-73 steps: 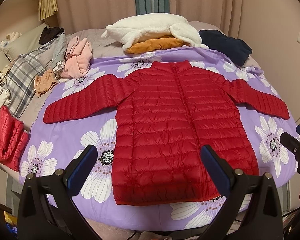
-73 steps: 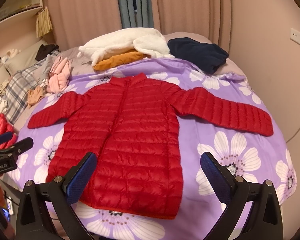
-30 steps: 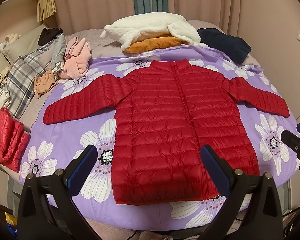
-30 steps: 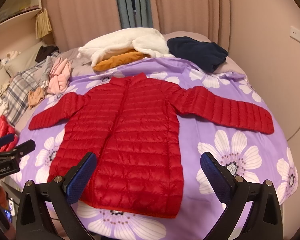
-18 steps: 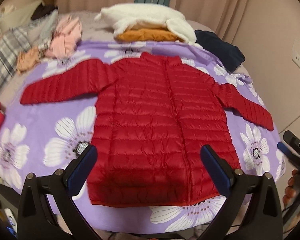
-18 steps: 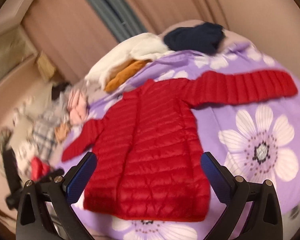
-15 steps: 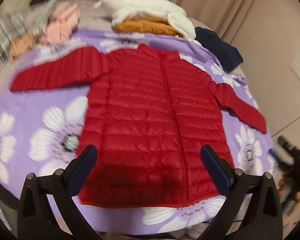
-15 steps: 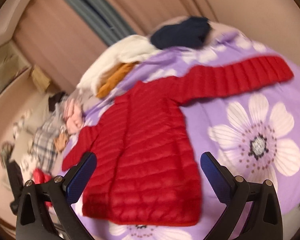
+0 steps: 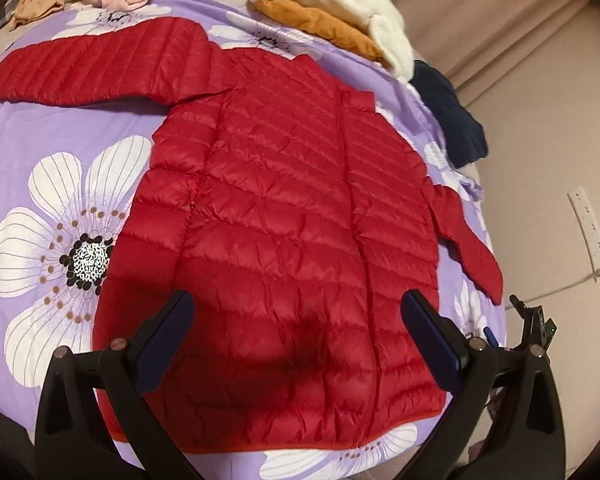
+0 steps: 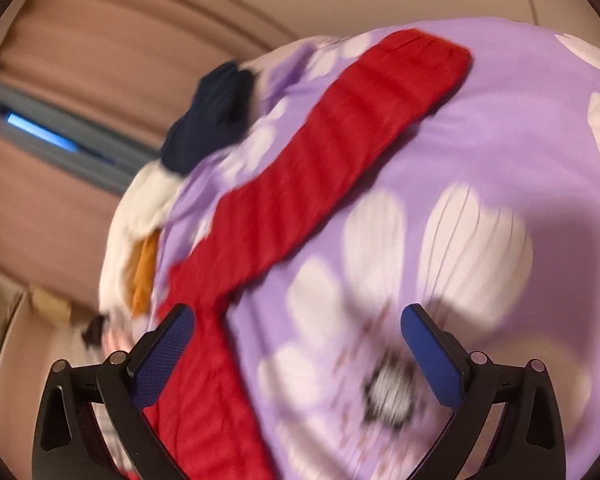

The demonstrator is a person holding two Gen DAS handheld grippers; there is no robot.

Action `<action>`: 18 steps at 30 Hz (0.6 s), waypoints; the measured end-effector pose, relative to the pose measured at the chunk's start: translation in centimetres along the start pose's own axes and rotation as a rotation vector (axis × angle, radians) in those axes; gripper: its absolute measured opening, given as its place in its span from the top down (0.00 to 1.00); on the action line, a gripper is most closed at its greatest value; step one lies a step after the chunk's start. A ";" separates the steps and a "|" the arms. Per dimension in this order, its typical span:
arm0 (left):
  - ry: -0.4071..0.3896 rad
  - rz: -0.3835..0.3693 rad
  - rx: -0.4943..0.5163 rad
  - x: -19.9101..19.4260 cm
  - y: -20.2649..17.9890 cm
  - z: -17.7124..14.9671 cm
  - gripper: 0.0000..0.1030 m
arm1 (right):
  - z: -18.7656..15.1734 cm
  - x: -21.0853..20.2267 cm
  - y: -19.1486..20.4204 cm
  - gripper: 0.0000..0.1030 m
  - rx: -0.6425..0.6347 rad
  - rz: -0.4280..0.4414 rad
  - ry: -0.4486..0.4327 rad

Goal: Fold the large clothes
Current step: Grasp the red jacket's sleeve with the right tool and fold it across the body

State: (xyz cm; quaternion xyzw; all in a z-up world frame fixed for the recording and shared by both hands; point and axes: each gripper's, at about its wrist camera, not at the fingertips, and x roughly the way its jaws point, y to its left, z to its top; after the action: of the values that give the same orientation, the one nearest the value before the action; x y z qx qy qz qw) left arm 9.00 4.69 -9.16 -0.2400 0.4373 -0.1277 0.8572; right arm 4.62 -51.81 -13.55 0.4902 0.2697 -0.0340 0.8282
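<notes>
From the left wrist, the left gripper (image 9: 296, 332) is hovering with its jaws spread wide and gripping nothing. The red puffer jacket (image 9: 284, 240) is lying flat and zipped on the purple floral bedsheet (image 9: 60, 184), its lower body spanning the gap between the jaws and its hem just below them. One sleeve is stretching away beyond the left jaw.

From the right wrist, blurred, the right gripper (image 10: 298, 342) is also gaping wide and empty. The jacket's other sleeve (image 10: 332, 152) is running diagonally ahead of the jaws, its shoulder end passing beside the left jaw; bare sheet is lying between the jaws.
</notes>
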 end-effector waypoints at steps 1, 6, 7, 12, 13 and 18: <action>0.004 0.019 -0.002 0.4 0.0 0.2 0.00 | 1.1 0.6 -0.4 0.01 0.017 -0.020 -0.010; 0.026 0.051 -0.011 2.0 0.3 1.1 0.00 | 4.4 3.1 -1.9 0.01 0.106 -0.015 -0.038; 0.031 0.057 -0.011 2.3 0.2 1.2 0.00 | 5.4 3.5 -2.1 0.01 0.127 0.003 -0.060; 0.040 0.073 -0.010 3.1 0.3 1.8 0.00 | 7.0 4.3 -3.3 0.16 0.225 0.055 -0.156; 0.043 0.078 -0.012 3.2 0.3 1.9 0.00 | 7.2 4.5 -3.6 0.22 0.244 0.055 -0.161; 0.060 0.097 -0.030 3.4 0.7 2.1 0.00 | 7.3 4.6 -6.3 0.84 0.345 -0.005 -0.135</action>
State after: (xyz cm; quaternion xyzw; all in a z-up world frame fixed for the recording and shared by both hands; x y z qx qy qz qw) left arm 12.68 4.49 -10.82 -0.2275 0.4759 -0.0866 0.8452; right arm 9.54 -60.18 -18.07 0.6208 0.2050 -0.1146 0.7480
